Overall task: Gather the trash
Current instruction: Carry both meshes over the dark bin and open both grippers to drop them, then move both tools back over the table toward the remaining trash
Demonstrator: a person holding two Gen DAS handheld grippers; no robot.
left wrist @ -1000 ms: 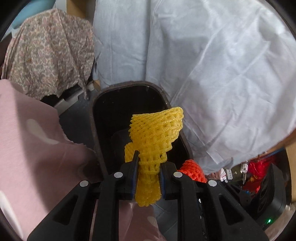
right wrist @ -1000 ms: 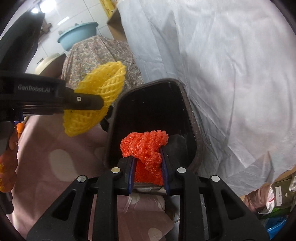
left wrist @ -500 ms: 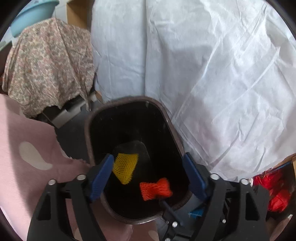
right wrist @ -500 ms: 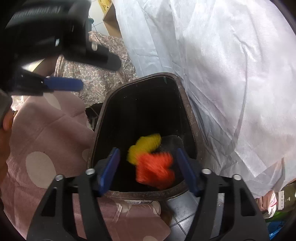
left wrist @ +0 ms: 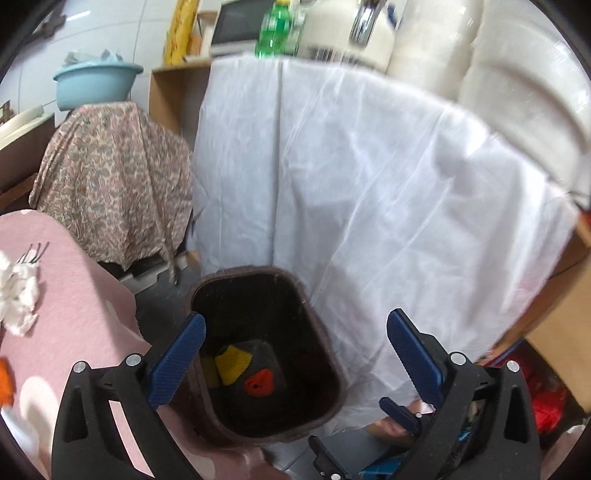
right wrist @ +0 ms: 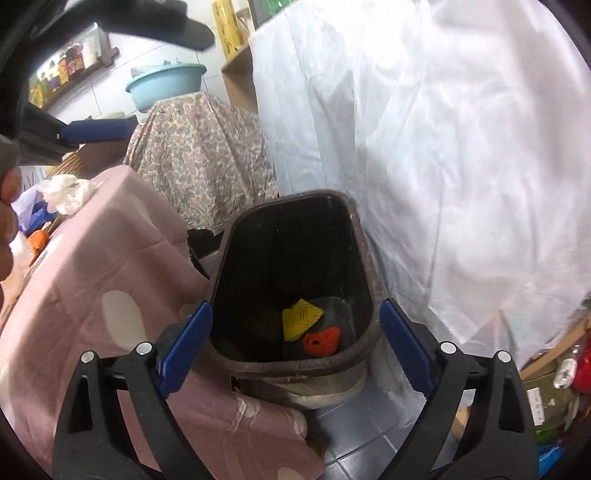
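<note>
Room interior, daylit: large white sheet (left wrist: 369,192) draped over furniture; floral cloth (left wrist: 110,177) covering a lower piece beside it; pink spotted tablecloth (right wrist: 103,280) at left. Grey tiled floor (right wrist: 369,443), white tiled wall (left wrist: 103,33), light-blue basin (left wrist: 96,83), wooden shelving (left wrist: 173,92) behind.

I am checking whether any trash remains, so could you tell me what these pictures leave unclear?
- Left wrist view: the orange scrap on the pink tablecloth is cut by the frame edge and blurred.
- Right wrist view: the items beside the crumpled tissue are hidden by a hand.
- Both views: the near part of the bin floor is hidden by its own rim.
- The shelf bottles are too small to identify.
</note>
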